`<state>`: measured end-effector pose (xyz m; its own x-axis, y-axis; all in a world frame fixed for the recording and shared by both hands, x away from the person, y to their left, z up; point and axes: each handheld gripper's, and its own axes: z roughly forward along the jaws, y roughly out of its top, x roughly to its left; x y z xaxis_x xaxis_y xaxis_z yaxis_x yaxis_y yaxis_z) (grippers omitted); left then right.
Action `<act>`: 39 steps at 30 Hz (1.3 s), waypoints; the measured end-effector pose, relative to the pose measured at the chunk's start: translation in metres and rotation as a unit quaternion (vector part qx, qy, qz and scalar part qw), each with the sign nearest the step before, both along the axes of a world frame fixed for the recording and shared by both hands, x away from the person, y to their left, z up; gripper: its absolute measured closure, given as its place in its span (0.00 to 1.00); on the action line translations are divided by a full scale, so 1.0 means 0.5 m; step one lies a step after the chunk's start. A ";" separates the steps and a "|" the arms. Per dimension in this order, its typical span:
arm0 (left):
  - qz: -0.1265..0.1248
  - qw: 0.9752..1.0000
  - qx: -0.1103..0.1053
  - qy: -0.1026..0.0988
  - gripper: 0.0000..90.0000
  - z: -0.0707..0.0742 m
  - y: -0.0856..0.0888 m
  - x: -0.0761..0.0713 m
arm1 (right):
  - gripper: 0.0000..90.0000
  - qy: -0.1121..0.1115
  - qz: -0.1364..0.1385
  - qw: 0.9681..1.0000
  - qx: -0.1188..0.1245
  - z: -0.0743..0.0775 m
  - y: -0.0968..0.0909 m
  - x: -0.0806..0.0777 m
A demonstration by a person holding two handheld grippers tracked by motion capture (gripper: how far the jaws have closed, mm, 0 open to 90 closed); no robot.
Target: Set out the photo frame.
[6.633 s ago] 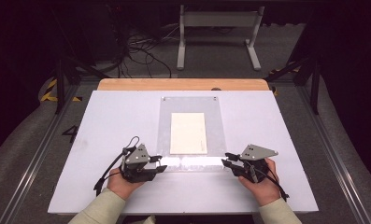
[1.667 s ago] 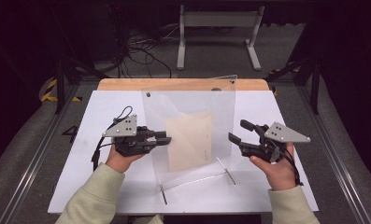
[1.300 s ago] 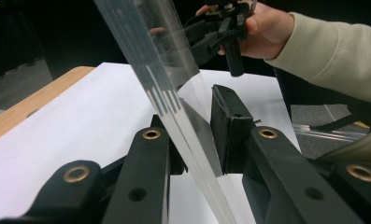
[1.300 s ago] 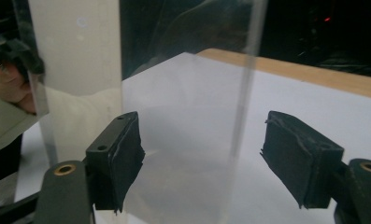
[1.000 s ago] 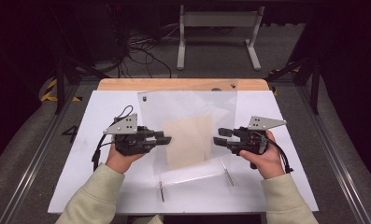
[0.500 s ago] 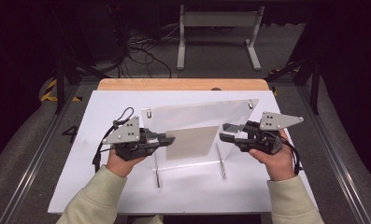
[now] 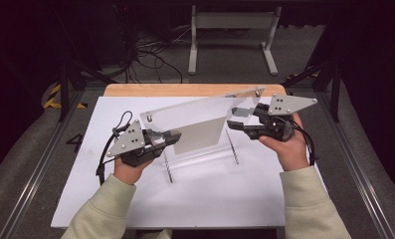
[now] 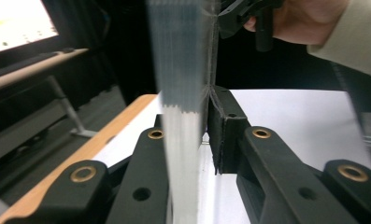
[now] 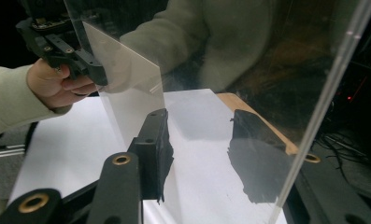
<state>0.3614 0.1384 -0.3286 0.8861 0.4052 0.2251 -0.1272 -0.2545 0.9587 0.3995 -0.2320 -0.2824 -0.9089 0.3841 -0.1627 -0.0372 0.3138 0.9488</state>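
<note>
Two pairs of tongs carry one clear panel (image 7: 195,117) over the white surface (image 7: 210,199). The step in hand, as I judge it, is lifting and turning this panel, not yet setting it anywhere. The panel hangs above the middle of the surface, clear of it and tilted, with its 2 o'clock corner highest and its 8 o'clock end lowest. A pale sheet of paper (image 7: 200,135) lies flat inside the panel toward its lower half.

The left tongs (image 7: 174,137) are pinched on the panel's 9 o'clock edge; the left gripper view shows the plate clamped between the black jaws. The right tongs (image 7: 235,118) stand at the 3 o'clock edge with the panel between their jaws, which have just been opening. Whether those pads press on the plate I cannot tell. If they don't, the left grip alone bears the load, so the next move probably calls for a firm right pinch before any further turn.

Bare surface lies all around below the panel, widest toward 6 o'clock. The wooden strip (image 7: 185,89) marks the 12 o'clock edge, near the raised corner. Two thin metal legs (image 7: 169,172) point down from the panel and would touch first when it is lowered.
</note>
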 end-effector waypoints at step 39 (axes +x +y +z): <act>0.051 0.993 0.063 0.088 0.67 -0.057 0.070 0.017 | 0.63 0.017 -0.229 0.973 0.007 -0.157 -0.060 -0.100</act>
